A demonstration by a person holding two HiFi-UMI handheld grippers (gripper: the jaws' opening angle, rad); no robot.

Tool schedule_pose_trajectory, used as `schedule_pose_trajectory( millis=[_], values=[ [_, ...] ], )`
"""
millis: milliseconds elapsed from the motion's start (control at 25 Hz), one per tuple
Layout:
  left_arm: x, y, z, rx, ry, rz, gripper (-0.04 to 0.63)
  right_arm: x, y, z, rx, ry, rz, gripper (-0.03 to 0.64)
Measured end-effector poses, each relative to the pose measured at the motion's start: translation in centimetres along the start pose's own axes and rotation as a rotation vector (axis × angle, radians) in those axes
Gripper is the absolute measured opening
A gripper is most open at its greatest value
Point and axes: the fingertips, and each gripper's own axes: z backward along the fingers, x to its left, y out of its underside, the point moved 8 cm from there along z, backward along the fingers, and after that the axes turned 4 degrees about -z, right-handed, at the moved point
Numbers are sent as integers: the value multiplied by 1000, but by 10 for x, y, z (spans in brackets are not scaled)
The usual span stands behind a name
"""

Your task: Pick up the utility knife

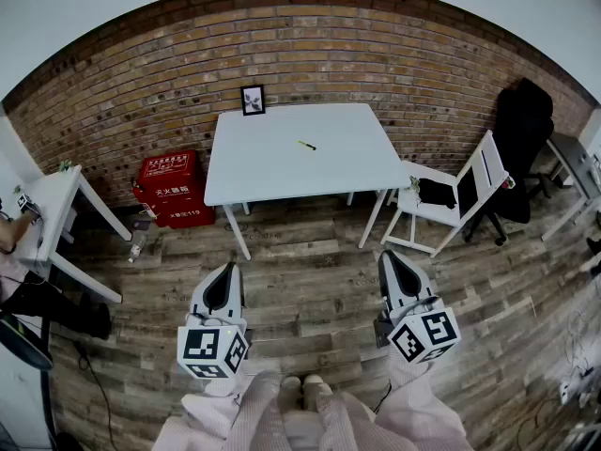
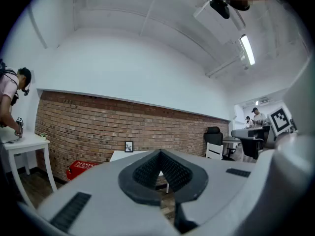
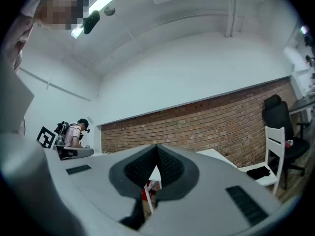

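The utility knife (image 1: 307,146), small and yellow, lies near the middle of a white table (image 1: 282,172) that stands against the brick wall. Both grippers hang over the wooden floor, well short of the table, and point toward it. My left gripper (image 1: 226,269) is shut with nothing between its fingers; its own view shows the dark pads (image 2: 147,171) meeting at the tip. My right gripper (image 1: 392,256) is likewise shut and empty, and its pads (image 3: 170,167) come together at the tip. The knife does not show in either gripper view.
A small picture frame (image 1: 253,100) stands at the table's back edge. Red boxes (image 1: 169,188) sit on the floor to its left, and a white chair (image 1: 451,200) and a black office chair (image 1: 521,148) stand to its right. A person (image 2: 10,97) works at a second white table (image 1: 52,209) at far left.
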Motion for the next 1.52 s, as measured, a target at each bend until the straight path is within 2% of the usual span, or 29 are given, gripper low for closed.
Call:
schedule_pose_trajectory(
  millis=[480, 1040, 1360, 1520],
  values=[
    [-33, -2, -6, -8, -12, -5, -6, -27, -1, 6, 15, -34, -17, 3],
    [-24, 8, 10, 16, -67, 6, -6, -19, 15, -14, 52, -72, -22, 7],
    [-19, 18, -1, 30, -70, 37, -6, -23, 25, -25, 79, -66, -29, 86],
    [-13, 21, -20, 36, -52, 43, -6, -29, 26, -40, 81, -52, -20, 99]
  ],
)
